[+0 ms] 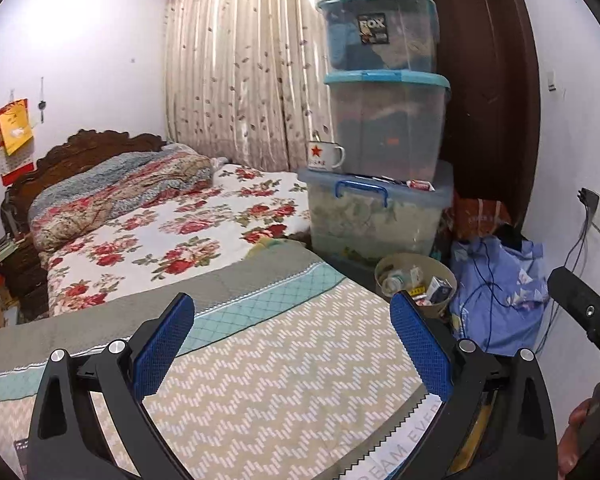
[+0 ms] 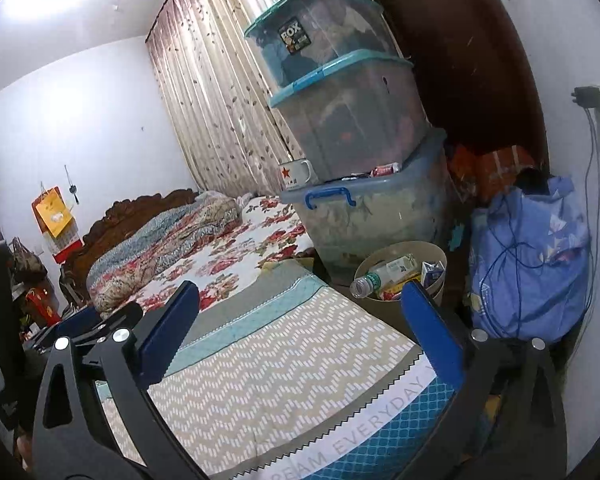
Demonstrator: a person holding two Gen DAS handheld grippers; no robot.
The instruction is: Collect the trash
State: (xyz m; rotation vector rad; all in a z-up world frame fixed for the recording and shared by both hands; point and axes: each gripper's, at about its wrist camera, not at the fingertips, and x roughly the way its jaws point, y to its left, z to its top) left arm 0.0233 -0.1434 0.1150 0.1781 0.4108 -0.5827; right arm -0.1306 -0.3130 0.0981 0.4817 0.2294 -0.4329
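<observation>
Where zigzag quilt (image 2: 284, 384) ends, round bin (image 2: 434, 254)

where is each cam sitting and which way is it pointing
Left wrist: on the left gripper, jaws open, over the zigzag blanket, facing the stacked storage boxes; the right gripper shows at the right edge.
Right wrist: on the right gripper, jaws open, facing likewise; the left gripper's tip shows at left.
Shared: the trash bin, boxes, blanket.
</observation>
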